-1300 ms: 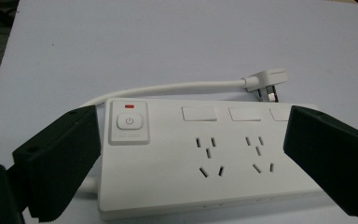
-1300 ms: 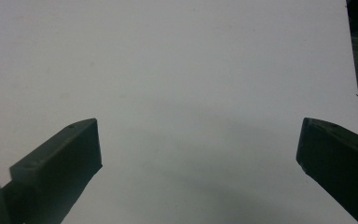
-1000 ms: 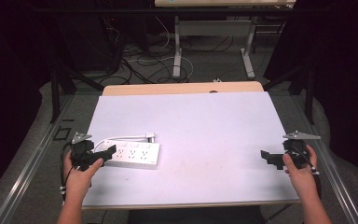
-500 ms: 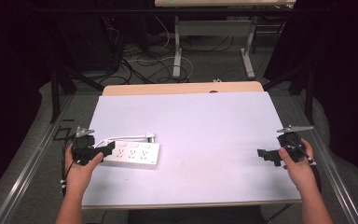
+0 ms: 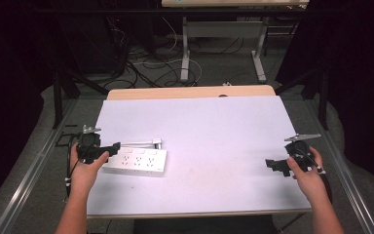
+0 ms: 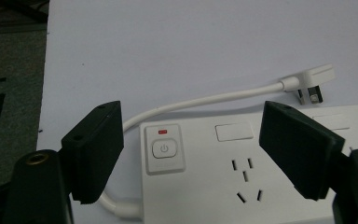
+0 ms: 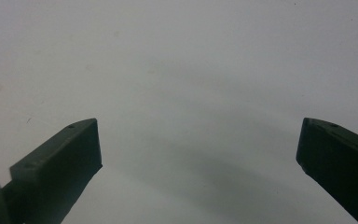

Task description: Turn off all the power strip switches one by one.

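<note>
Since the earlier frame the left gripper [image 5: 111, 146] has drawn slightly back along the power strip [image 5: 135, 162]; its jaws, just narrowing, remain released, straddling the switch [image 6: 165, 149] end untouched. Grasp pending. Right gripper [image 5: 272, 165] spread wide above bare counter [image 5: 214, 126].

The high camera looked forward and down over my table [image 5: 214, 126]. My left gripper's camera sat close above the power strip [image 6: 261, 177], shared with the high view [image 5: 136, 163]; my right's faced bare tabletop.
</note>
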A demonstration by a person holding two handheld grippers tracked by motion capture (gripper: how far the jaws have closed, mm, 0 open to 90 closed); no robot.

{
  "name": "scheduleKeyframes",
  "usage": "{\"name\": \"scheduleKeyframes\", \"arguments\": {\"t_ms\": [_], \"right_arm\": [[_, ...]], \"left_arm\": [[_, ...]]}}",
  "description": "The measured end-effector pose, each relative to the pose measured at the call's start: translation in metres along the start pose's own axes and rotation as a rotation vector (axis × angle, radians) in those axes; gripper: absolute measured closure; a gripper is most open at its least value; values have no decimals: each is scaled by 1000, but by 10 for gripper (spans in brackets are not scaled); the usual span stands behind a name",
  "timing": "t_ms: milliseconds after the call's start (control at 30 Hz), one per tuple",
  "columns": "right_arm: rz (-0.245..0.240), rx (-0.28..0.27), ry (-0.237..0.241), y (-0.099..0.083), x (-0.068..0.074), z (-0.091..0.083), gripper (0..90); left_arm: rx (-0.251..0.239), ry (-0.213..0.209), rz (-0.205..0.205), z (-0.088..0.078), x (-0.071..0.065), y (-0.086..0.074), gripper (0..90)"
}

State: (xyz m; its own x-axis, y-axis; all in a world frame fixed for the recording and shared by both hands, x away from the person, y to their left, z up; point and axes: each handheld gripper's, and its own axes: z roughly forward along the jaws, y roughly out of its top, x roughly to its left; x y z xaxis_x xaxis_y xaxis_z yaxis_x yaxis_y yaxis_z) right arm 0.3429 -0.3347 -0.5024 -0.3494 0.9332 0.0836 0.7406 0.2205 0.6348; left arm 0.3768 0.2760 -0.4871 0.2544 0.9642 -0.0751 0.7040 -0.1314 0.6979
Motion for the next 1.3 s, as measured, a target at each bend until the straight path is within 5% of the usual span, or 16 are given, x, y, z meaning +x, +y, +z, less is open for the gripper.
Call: {"name": "scheduleKeyframes", "arguments": {"t_ms": [233, 733, 1033, 1300], "right_arm": [[3, -1, -2, -2, 1, -1, 0], [-4, 9, 0, -4, 0, 1, 0], [-5, 11, -3, -4, -1, 2, 0], [-2, 15, 1, -5, -1, 4, 0]], "left_arm": [[25, 31, 14, 4, 1, 8, 305], [134, 30, -27, 18, 6, 14, 844], [201, 29, -35, 27, 13, 8, 900], [175, 29, -58, 35, 16, -1, 900]]}}
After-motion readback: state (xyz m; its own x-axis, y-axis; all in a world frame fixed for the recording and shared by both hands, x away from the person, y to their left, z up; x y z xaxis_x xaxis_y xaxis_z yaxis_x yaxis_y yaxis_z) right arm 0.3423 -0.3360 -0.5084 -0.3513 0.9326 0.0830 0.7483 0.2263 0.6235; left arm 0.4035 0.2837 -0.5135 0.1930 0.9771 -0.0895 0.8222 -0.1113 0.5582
